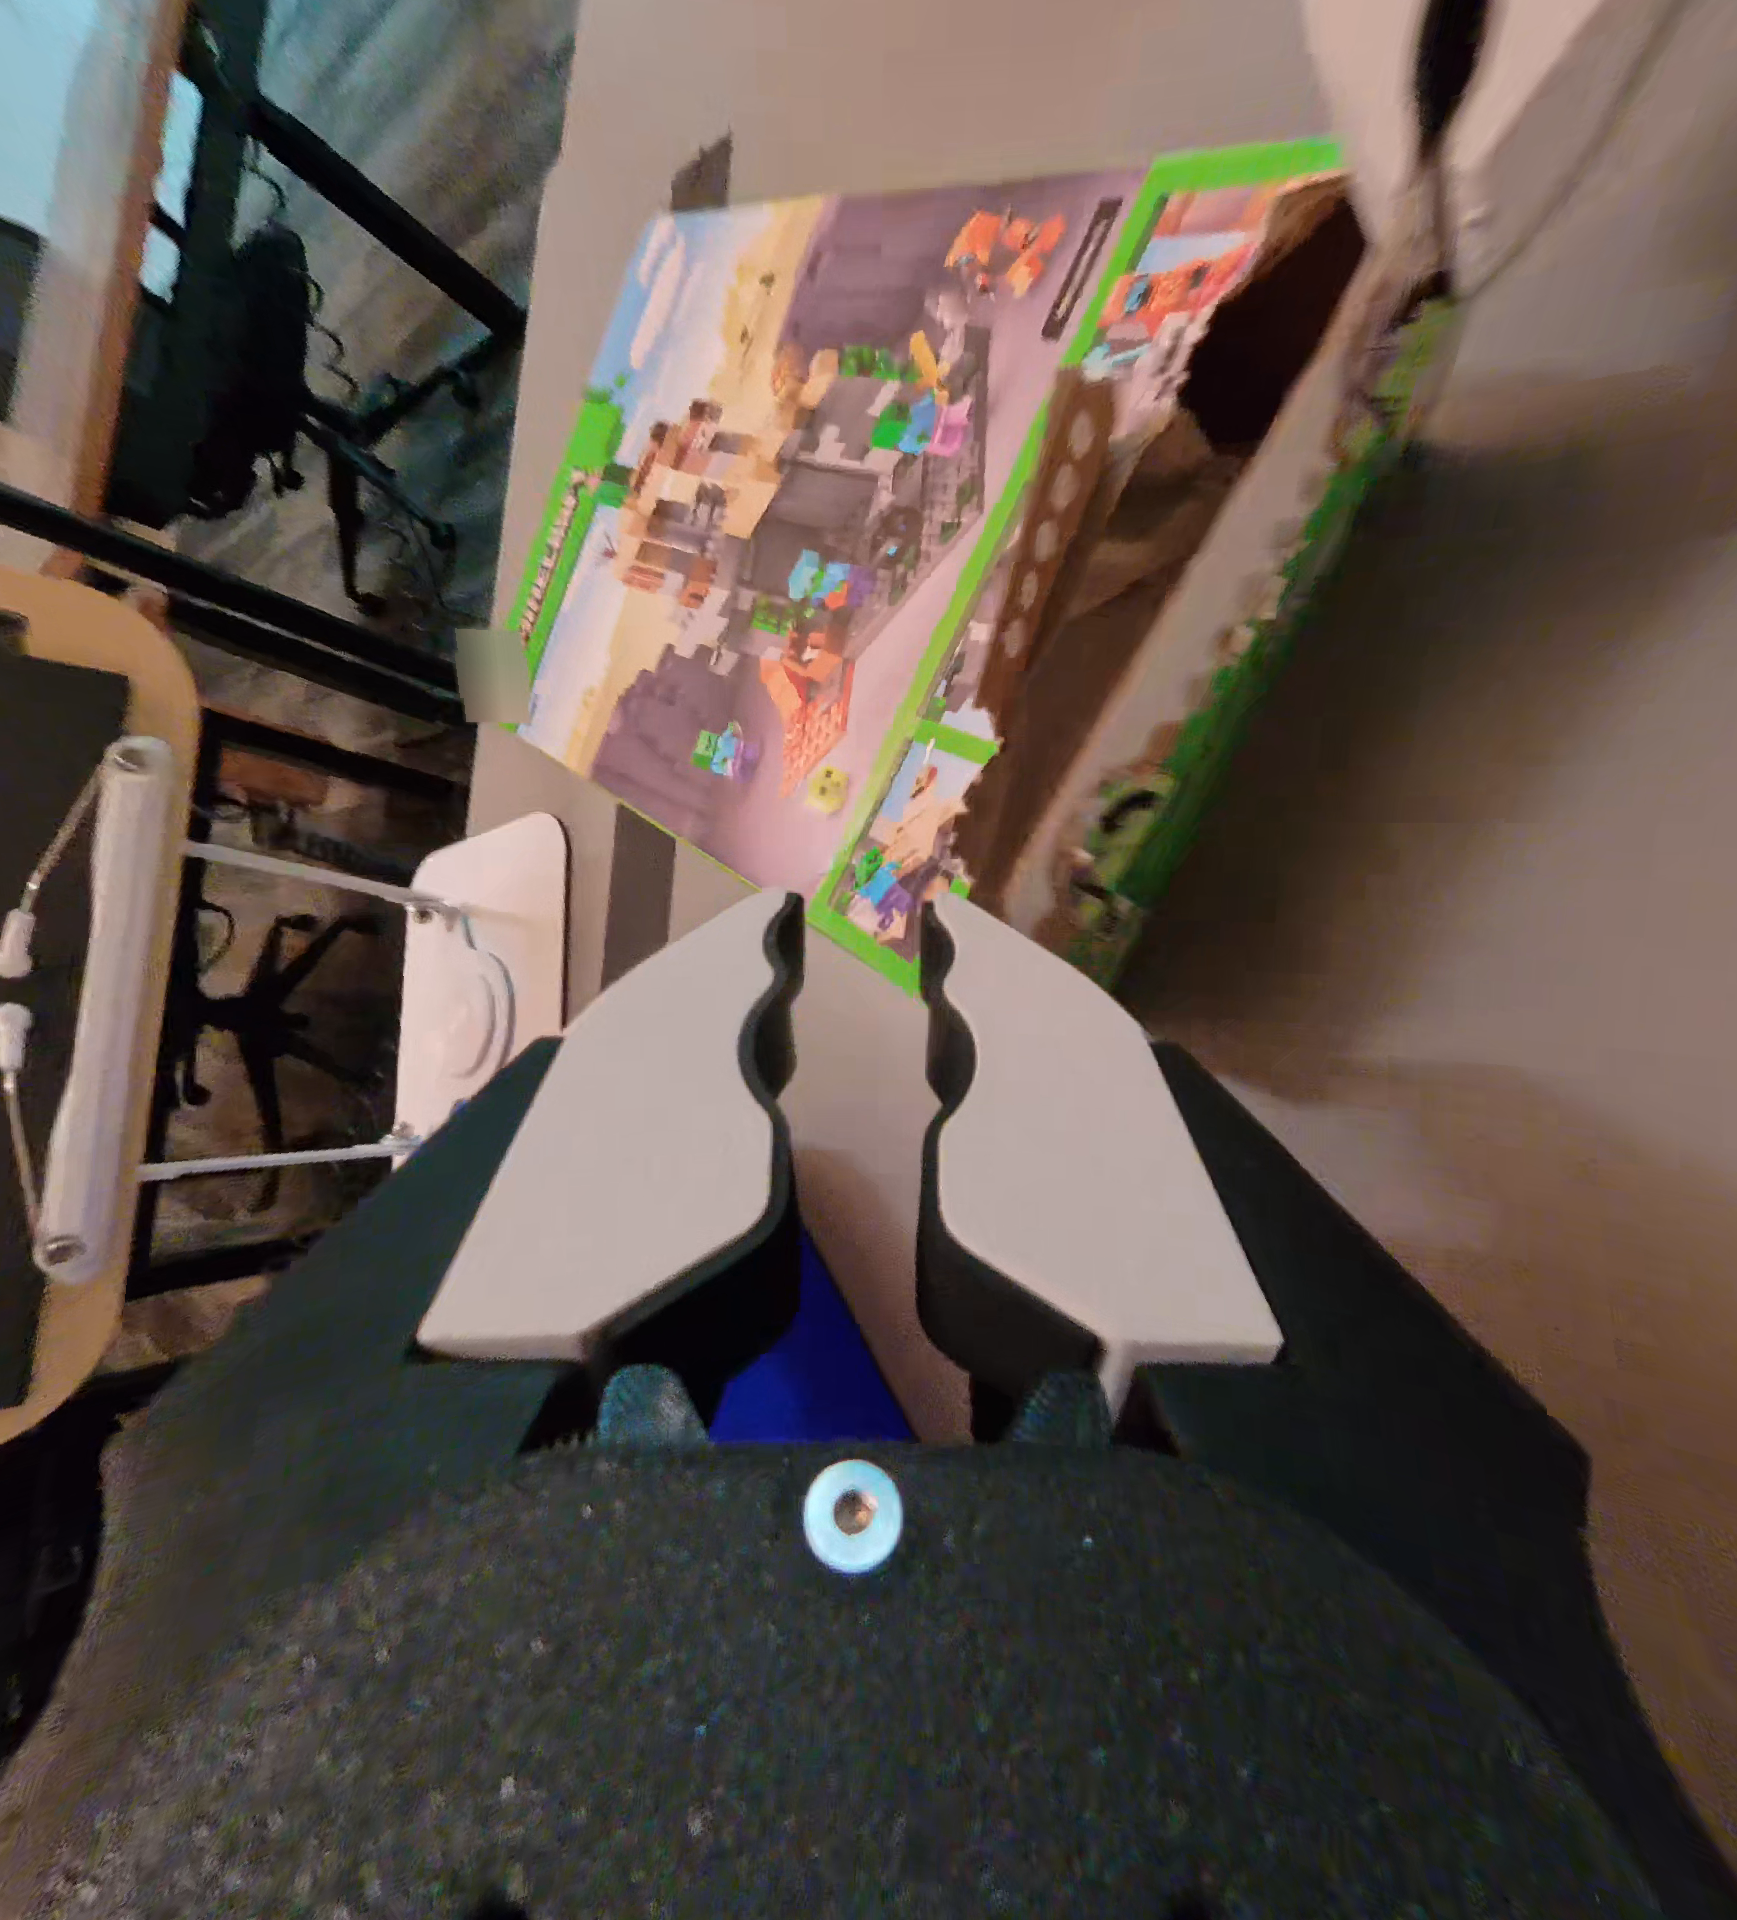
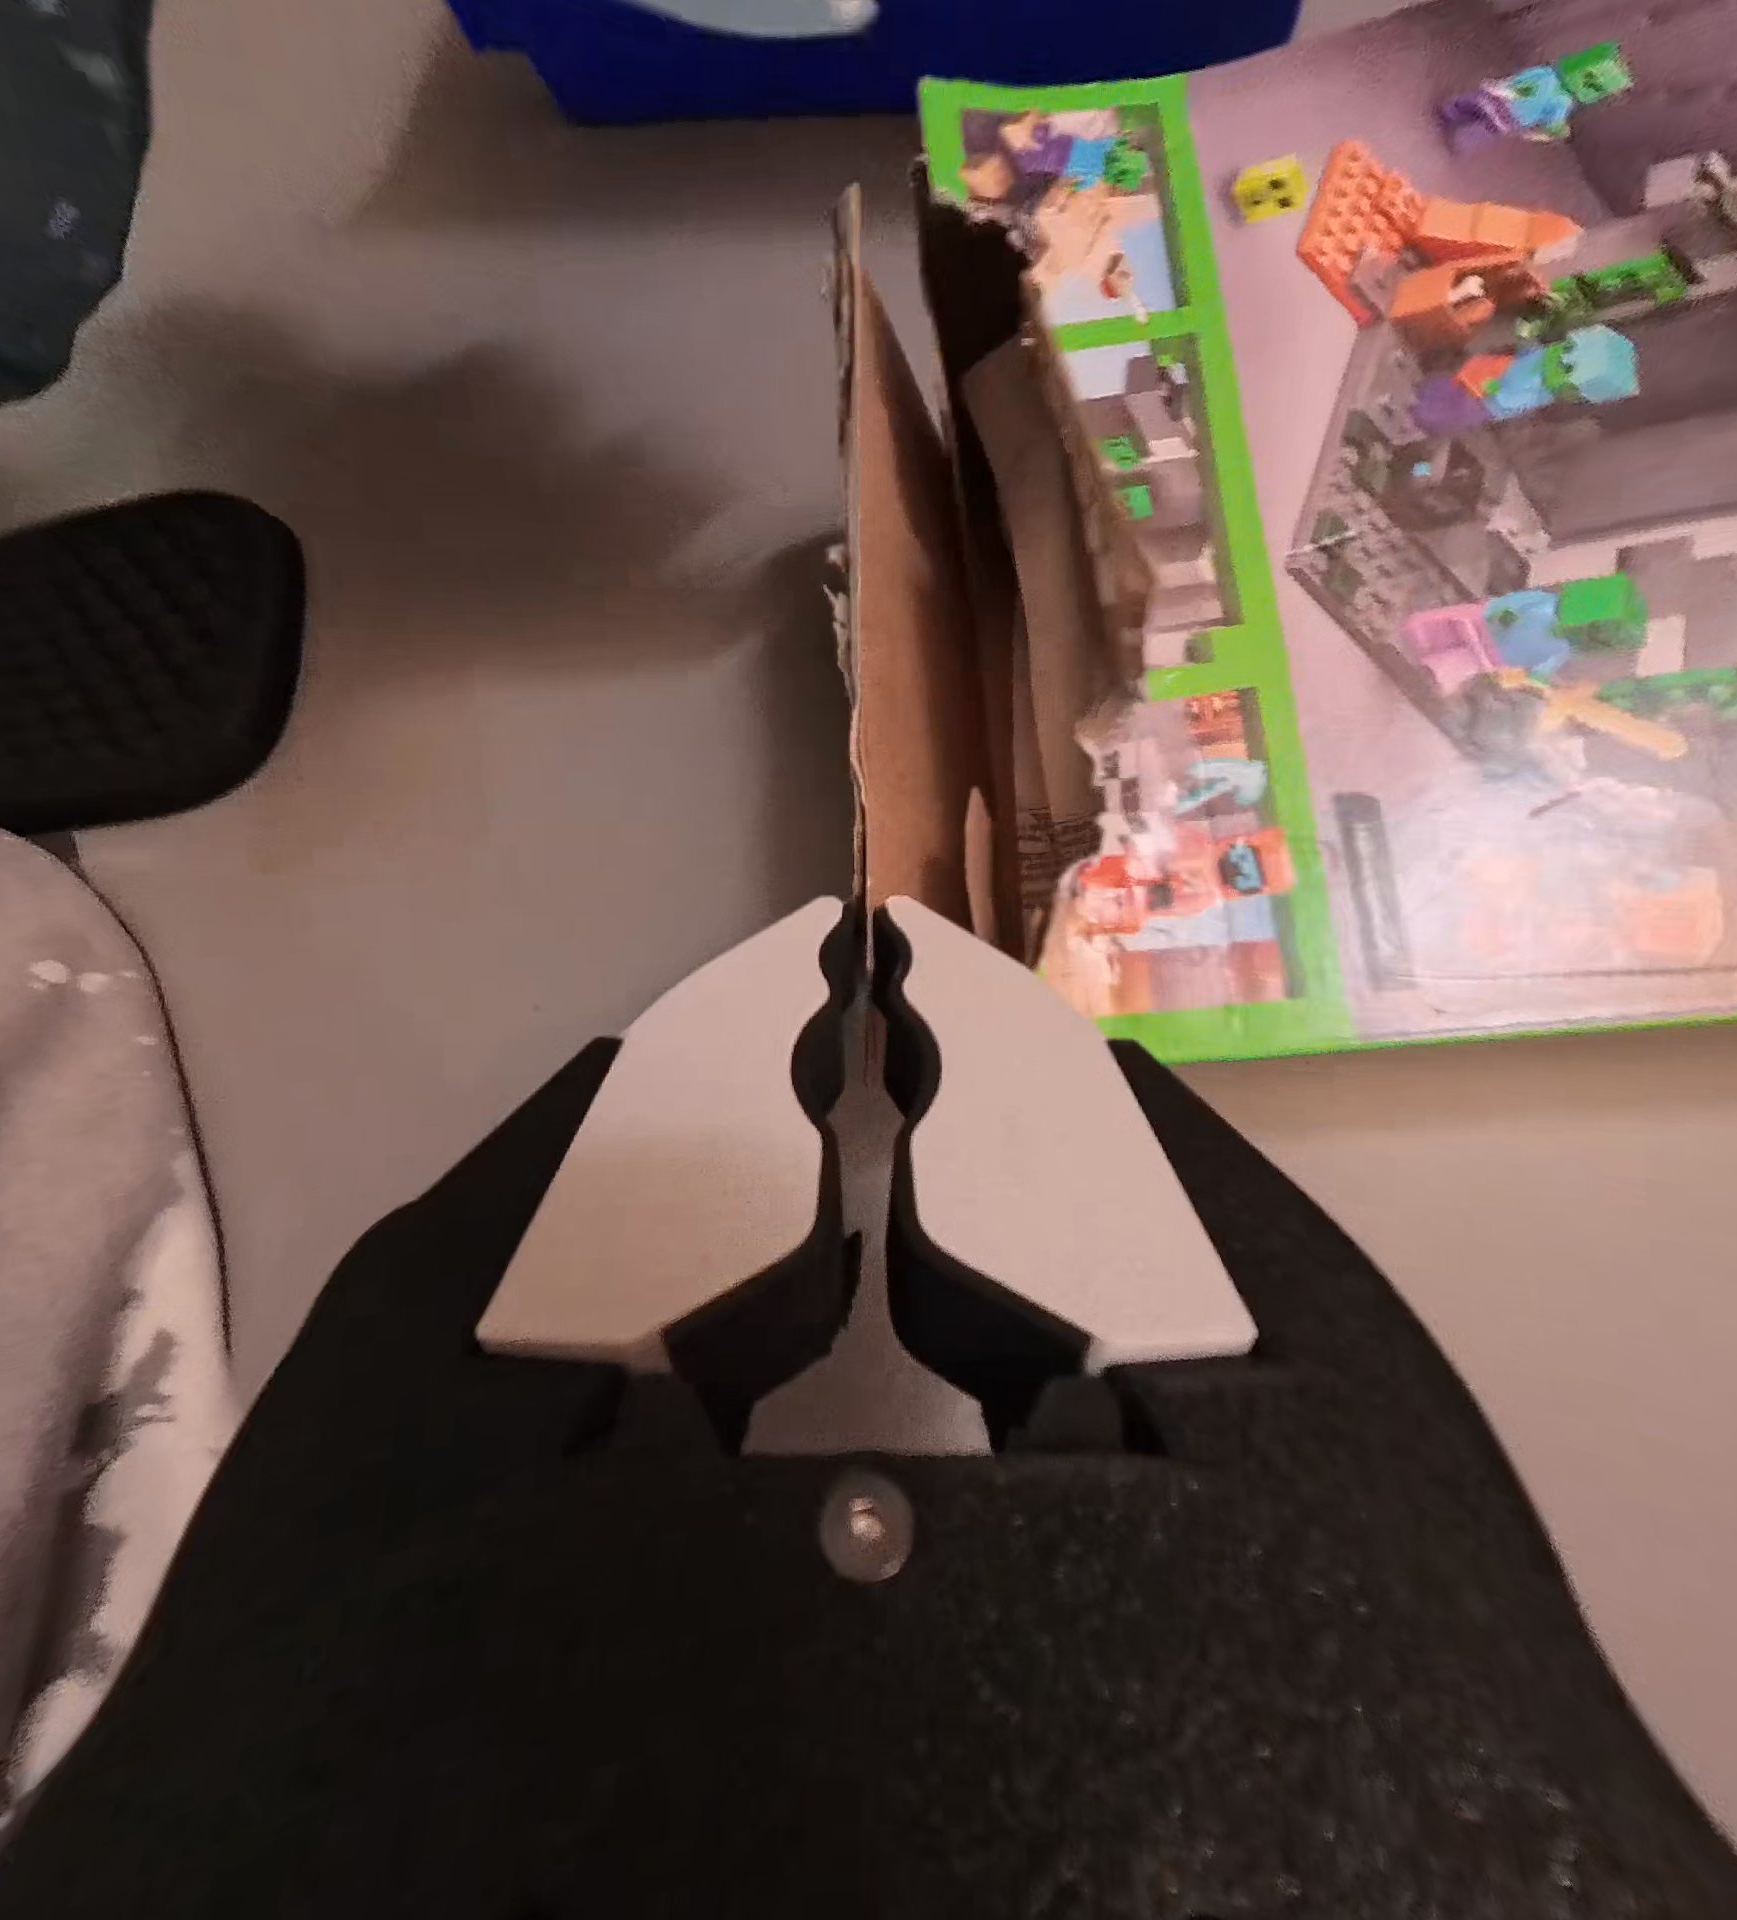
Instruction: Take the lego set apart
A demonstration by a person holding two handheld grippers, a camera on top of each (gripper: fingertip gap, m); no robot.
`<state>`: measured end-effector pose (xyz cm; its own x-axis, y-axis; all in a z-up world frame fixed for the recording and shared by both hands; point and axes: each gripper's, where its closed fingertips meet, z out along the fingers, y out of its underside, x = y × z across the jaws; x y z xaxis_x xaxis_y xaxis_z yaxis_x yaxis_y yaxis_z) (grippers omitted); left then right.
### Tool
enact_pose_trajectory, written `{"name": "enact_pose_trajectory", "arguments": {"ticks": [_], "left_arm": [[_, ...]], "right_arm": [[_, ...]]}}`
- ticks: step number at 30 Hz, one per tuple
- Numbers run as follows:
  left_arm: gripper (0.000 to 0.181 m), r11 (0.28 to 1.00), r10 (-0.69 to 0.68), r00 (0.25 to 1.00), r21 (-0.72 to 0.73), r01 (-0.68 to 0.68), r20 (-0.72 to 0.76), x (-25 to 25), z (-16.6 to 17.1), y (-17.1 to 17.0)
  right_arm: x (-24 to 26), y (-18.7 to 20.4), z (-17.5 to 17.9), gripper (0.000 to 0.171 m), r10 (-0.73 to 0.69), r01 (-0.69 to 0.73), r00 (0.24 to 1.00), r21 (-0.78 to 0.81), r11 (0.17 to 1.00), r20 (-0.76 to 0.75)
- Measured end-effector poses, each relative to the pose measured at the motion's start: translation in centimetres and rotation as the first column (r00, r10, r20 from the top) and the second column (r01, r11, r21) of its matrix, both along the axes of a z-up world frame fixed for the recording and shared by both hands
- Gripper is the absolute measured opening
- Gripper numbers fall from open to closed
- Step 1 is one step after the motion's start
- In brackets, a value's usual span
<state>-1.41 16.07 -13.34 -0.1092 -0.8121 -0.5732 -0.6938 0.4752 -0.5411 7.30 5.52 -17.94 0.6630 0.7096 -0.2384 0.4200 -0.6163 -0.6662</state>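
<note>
A pale table (image 2: pixel 531 727) carries the flat green-bordered lego box (image 2: pixel 1466 623), beside a blue container (image 2: pixel 739 73).

The left gripper (image 1: pixel 859 935) is held with its jaws parted, a clear gap seen between the white fingers (image 1: pixel 635 1143), and nothing is gripped. The right gripper (image 2: pixel 866 920) is held with its jaws pressed nearly together, a thin sheet pinched between the tips.

It looks like a home or office room: a pale desk (image 1: pixel 1466 1143) with a black office chair (image 1: pixel 220 364) on carpet (image 1: pixel 407 156) beside it, and a black armrest (image 2: pixel 105 655) nearby.
</note>
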Motion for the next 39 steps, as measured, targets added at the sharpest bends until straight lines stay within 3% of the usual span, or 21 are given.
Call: {"name": "enact_pose_trajectory", "arguments": {"ticks": [5,10,14,17,22,29,32,39], "left_arm": [[0.03,0.992,-0.048,0.999,0.116,0.049,-0.013,-0.8,-1.2,-2.2],[0.024,0.945,-0.14,0.988,0.308,0.112,0.071,1.1,-2.1,-3.8],[0.032,0.869,-0.126,0.991,0.477,0.131,-0.043,1.8,-4.4,-3.2],[0.031,0.825,-0.121,0.991,0.55,0.128,-0.05,2.4,-5.0,-2.5],[0.026,0.821,-0.123,0.989,0.55,0.15,-0.087,2.3,-5.2,-2.6],[0.015,0.848,-0.137,0.984,0.499,0.176,-0.114,1.6,-6.3,-3.4],[0.016,0.838,-0.096,0.988,0.525,0.148,-0.124,1.5,-6.2,-2.3],[0.017,0.838,-0.095,0.988,0.525,0.146,-0.124,2.5,-5.5,-1.2]], "right_arm": [[0.3,0.2,0.0,0.002,-0.029,0.013,0.992,-0.131,0.991,-0.123],[0.3,0.4,0.1,0.002,-0.06,0.022,0.982,-0.209,0.978,-0.179],[0.3,0.4,0.1,0.002,-0.066,0.02,0.979,-0.229,0.973,-0.194],[0.3,0.5,0.0,0.002,-0.068,0.021,0.978,-0.234,0.972,-0.196],[0.3,0.5,0.0,0.003,-0.071,0.023,0.976,-0.225,0.974,-0.208],[1.0,-0.2,0.0,0.025,-0.047,0.046,0.999,-0.039,0.998,-0.024],[1.6,-1.1,0.8,0.024,-0.032,0.028,0.998,0.066,0.997,0.061],[1.6,-0.4,1.4,0.039,-0.095,-0.035,0.948,0.395,0.918,0.305]]}}
